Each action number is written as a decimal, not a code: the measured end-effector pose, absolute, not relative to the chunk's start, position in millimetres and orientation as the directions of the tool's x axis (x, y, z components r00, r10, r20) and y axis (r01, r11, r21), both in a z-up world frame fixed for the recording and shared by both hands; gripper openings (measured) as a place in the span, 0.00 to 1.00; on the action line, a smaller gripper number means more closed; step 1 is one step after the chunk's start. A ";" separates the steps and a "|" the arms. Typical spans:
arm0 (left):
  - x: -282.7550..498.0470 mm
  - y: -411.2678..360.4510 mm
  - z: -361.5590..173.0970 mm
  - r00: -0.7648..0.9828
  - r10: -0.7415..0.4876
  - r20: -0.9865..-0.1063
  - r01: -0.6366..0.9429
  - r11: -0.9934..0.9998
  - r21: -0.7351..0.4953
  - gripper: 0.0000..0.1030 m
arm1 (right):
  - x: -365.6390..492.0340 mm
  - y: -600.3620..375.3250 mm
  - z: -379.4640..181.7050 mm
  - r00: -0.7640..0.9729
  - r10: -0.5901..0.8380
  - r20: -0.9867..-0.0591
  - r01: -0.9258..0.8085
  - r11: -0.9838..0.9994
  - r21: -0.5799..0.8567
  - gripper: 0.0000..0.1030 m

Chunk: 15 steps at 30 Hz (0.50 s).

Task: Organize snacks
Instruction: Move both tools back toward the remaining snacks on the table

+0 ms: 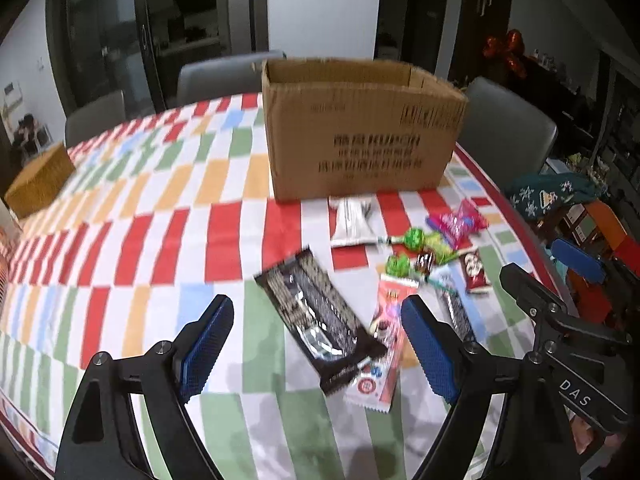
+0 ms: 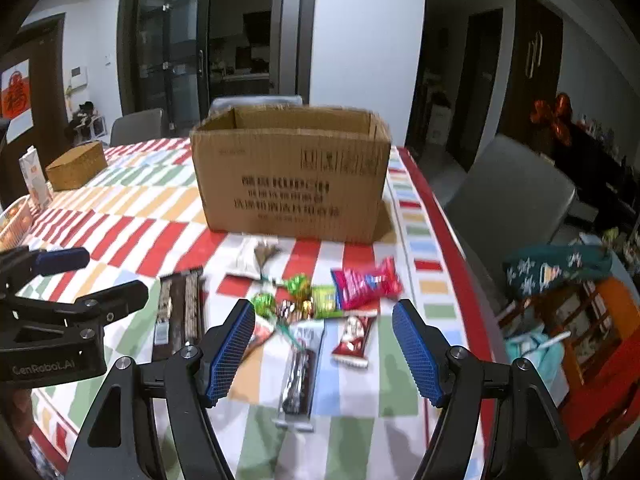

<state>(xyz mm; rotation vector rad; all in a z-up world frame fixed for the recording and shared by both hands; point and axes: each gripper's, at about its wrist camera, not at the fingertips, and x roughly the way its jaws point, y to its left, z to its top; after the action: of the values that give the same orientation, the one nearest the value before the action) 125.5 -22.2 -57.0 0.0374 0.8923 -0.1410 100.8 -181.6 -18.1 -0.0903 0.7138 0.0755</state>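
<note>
Several bright wrapped snacks (image 2: 320,312) lie scattered before both wide-spread, empty grippers (image 1: 316,344) (image 2: 324,344).

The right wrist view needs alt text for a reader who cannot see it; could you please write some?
An open right claw hangs above small wrapped snacks scattered on a checked tablecloth, a dark foil bar and a red packet lying nearest between its blue pads. Behind them stands an open cardboard box; the left claw shows at the left edge.
</note>
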 end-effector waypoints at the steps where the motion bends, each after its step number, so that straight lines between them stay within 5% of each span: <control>1: 125.8 -22.6 -61.2 0.612 -0.104 -0.784 0.137 0.990 -0.024 0.84 | 100.2 -182.2 -23.3 0.744 0.038 -0.668 -0.098 0.994 -0.052 0.70; 15: 146.1 -23.8 -107.8 0.545 -0.072 -0.835 0.121 0.993 -0.006 0.84 | 116.9 -186.2 -79.4 0.613 0.093 -0.785 -0.070 0.996 0.063 0.70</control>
<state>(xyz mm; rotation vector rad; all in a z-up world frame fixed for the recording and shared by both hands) 146.1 -23.8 -107.8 0.0541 0.9879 -0.1144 116.9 -186.2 -79.4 0.0271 0.9063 0.0940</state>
